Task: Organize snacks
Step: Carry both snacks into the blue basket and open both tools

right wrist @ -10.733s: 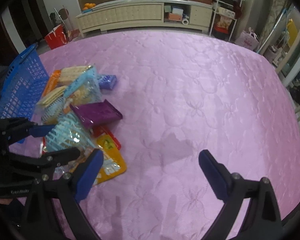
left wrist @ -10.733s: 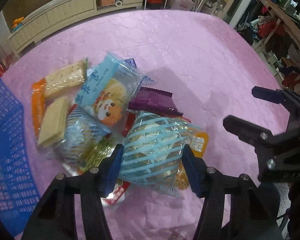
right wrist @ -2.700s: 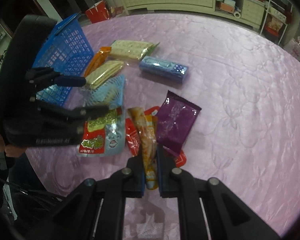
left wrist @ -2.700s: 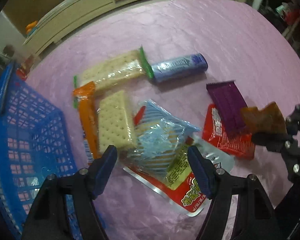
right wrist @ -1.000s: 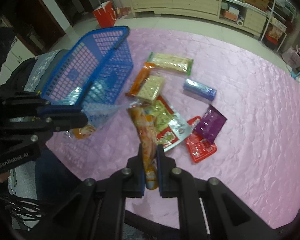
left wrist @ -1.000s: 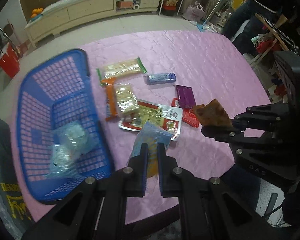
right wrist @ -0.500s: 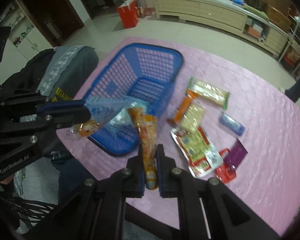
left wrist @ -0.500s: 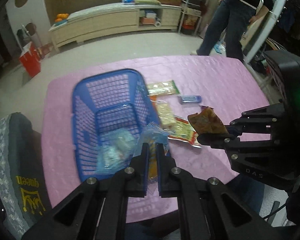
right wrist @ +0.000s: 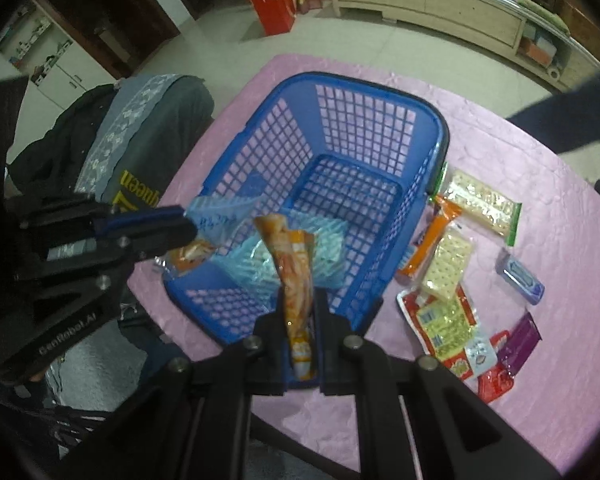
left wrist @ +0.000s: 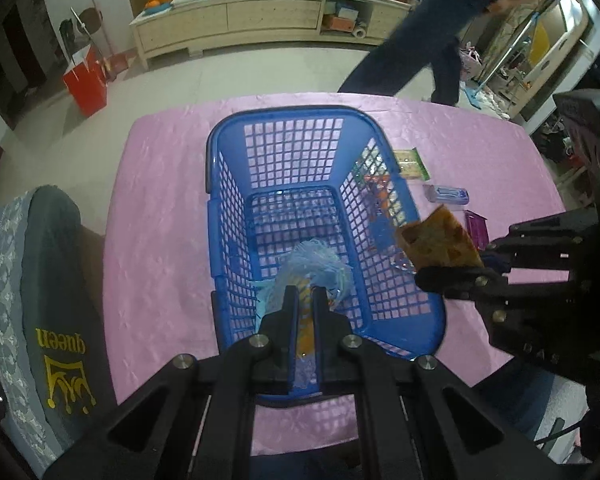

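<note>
Both tools pinching packets: left tool (left wrist: pixel 305 300) blue-striped packet (left wrist: pixel 312 264), right tool (right wrist: pixel 300 308) orange packet (right wrist: pixel 294 264); released early, could miss blue basket (right wrist: pixel 440 128) below.

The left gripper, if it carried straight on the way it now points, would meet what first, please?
Probably the blue basket: the left gripper, shut on a light blue snack pack, points down into it, likely onto another pack lying inside, though depth is unclear.

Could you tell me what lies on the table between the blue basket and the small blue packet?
In the right wrist view, two packs lie between the basket and the blue packet: an orange pack against the basket and a clear cracker pack beside it.
</note>
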The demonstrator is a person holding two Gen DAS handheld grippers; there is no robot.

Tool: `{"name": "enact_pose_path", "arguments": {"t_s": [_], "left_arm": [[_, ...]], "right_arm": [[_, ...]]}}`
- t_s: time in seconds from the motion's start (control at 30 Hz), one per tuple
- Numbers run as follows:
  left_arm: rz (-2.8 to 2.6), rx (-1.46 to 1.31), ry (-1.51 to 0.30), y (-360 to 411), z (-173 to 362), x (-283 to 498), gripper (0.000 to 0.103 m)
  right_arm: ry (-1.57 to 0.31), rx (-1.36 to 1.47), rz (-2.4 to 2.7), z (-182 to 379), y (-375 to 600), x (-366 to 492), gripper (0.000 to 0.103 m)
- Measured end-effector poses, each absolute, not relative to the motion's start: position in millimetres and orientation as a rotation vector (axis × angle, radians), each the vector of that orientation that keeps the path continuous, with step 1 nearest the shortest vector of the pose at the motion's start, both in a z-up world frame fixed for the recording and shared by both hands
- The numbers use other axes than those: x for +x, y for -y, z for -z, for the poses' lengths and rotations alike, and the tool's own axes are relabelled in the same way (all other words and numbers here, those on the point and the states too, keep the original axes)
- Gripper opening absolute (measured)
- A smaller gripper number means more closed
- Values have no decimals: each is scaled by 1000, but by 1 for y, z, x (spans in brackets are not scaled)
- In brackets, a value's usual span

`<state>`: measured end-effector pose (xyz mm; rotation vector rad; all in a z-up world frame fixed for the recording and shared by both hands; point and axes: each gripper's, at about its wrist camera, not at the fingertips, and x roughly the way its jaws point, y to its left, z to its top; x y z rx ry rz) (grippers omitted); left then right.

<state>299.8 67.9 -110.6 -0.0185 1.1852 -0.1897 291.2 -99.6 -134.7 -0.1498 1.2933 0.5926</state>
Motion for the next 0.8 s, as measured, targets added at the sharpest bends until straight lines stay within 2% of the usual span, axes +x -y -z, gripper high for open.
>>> {"name": "enact_pose_path", "arguments": {"t_s": [0.37, 0.43, 0.47, 0.5, 0.53, 0.7, 0.8], "left_arm": [[205, -7, -1250, -71, 142, 343, 6], [212, -9, -1254, -71, 146, 345, 6], [215, -16, -1256, -69, 147, 345, 11], [219, -25, -1257, -69, 148, 344, 18], [216, -31, -1253, -69, 146, 343, 37], [196, -40, -1241, -71, 143, 334, 46], [188, -29, -1238, -68, 140, 324, 49]], "right_arm": [[-1366, -175, -544, 160, 83, 334, 13], [-1380, -207, -507, 164, 82, 336, 23], [-1378, -216, -491, 165, 83, 336, 27], [-1379, -226, -488, 165, 84, 335, 42], [-1384, -218, -517, 165, 84, 332, 54], [-1353, -223, -532, 154, 87, 315, 65], [-1311, -287, -481, 147, 88, 305, 78]]}}
